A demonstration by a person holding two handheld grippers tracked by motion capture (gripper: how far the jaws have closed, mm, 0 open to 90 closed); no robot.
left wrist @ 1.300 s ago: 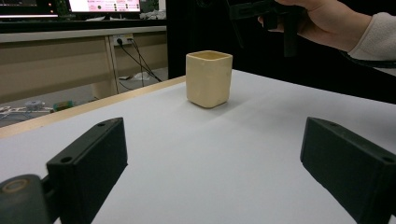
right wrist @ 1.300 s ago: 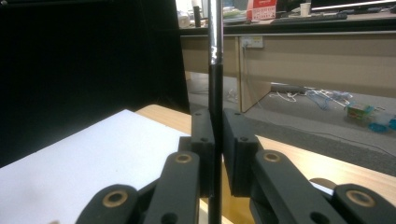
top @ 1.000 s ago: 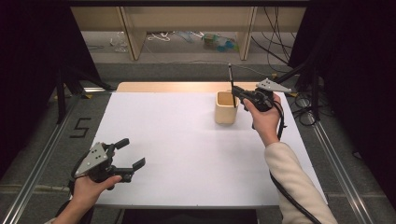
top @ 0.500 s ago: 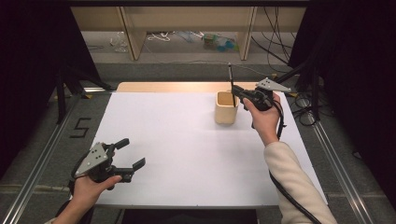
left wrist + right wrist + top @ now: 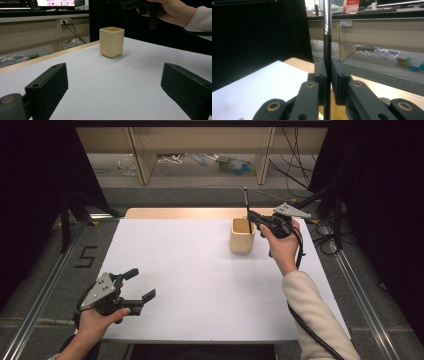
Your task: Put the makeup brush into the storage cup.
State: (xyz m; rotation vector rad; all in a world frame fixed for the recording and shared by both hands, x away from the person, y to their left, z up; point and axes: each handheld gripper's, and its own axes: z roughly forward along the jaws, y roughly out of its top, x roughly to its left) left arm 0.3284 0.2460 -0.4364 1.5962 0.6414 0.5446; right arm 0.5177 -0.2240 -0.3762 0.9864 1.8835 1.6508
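Gripping a thin black pen [image 5: 246, 205] upright, the right claw [image 5: 251, 215] hovers at the far side of the white surface [image 5: 200, 270] — jaws pressed together on the shaft, no gap either side in the right gripper view, where the pen [image 5: 327, 50] rises straight up between the two black pads and turns silvery near the top. The pen's lower end hangs just above the open mouth of the cream cup [image 5: 243, 235], or a little inside it; from the high view I cannot tell which. The cup stands upright on the surface, right of centre and towards the far edge, square-ish with rounded corners. In the left gripper view the cup [image 5: 111, 41] sits well ahead, with the person's right hand [image 5: 172, 11] and its tool above and beyond it.

Down at the near left corner the left claw [image 5: 139, 285] is low over the surface — jaws wide apart, nothing between them, bare white sheet showing in the gap. It is well apart from the cup. A pale sleeve [image 5: 315, 315] runs along the right edge of the surface.
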